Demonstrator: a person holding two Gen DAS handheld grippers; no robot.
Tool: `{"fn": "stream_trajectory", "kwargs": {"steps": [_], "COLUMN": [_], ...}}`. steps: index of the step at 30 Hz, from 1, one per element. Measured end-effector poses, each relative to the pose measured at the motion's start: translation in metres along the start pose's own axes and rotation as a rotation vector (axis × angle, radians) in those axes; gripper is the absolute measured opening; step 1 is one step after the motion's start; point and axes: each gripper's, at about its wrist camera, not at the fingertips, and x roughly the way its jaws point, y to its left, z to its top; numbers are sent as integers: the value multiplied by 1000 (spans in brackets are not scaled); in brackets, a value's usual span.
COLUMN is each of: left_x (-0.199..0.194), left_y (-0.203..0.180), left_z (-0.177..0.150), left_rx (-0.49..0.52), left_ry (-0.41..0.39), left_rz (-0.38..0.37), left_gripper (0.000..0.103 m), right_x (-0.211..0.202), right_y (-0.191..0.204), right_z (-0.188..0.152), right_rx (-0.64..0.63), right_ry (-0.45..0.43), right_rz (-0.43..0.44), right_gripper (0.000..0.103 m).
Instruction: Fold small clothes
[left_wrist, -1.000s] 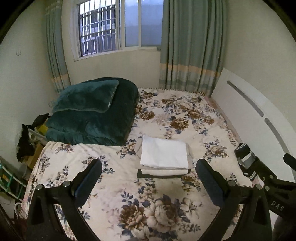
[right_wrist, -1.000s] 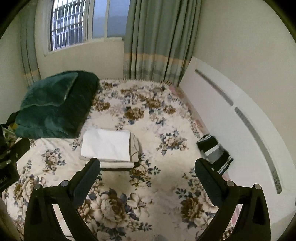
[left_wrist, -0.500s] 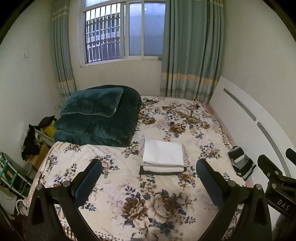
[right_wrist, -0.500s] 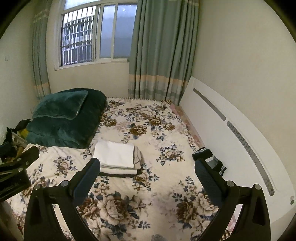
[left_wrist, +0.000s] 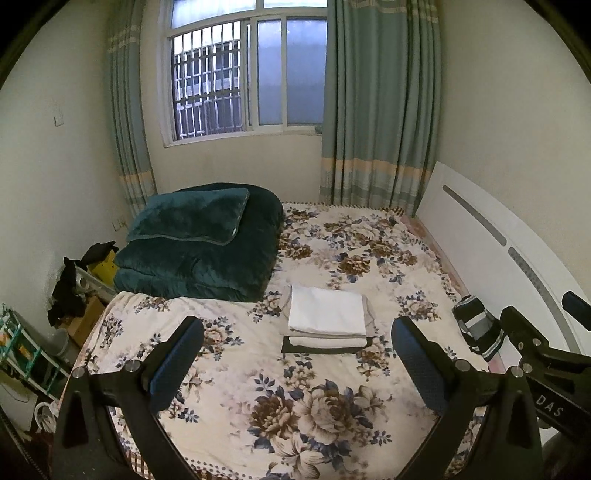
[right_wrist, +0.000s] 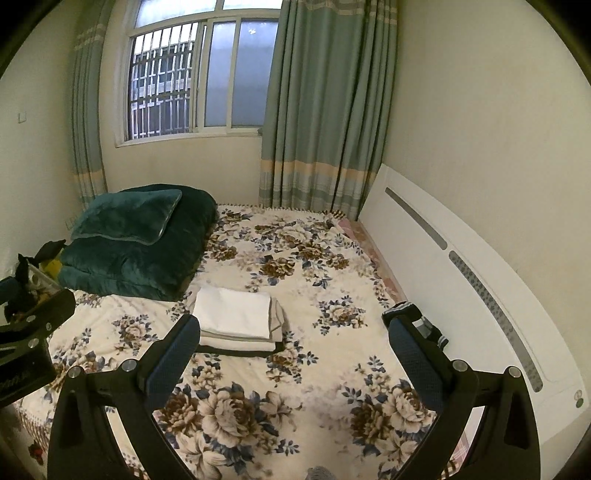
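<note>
A neat stack of folded clothes (left_wrist: 327, 317), white on top and a dark piece at the bottom, lies in the middle of the floral bed (left_wrist: 258, 376); it also shows in the right wrist view (right_wrist: 236, 319). A dark striped garment (left_wrist: 476, 326) lies bunched at the bed's right edge by the headboard, partly hidden behind a fingertip in the right wrist view (right_wrist: 424, 323). My left gripper (left_wrist: 295, 350) is open and empty, well back from the stack. My right gripper (right_wrist: 291, 350) is open and empty too.
A folded dark green quilt with a pillow (left_wrist: 199, 243) fills the bed's far left corner. A white headboard (left_wrist: 498, 251) runs along the right. Clutter and a rack (left_wrist: 22, 350) stand left of the bed. Window and curtains (left_wrist: 376, 103) are behind.
Both grippers have pulled back and up from the bed, so the stack and the striped garment look smaller and farther. Both stay open and empty.
</note>
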Motion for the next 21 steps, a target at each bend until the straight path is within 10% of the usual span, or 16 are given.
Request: {"fn": "stream_trajectory", "kwargs": {"steps": [21], "left_x": [-5], "left_y": [10], "left_z": [-3], "left_rx": [-20], "left_ry": [-9], "left_rz": [22], "left_gripper": [103], "right_x": [0], "right_y": [0], "right_z": [4], "right_rx": [-5], "right_ry": [-2], "right_rz": [30], "right_gripper": [103]}}
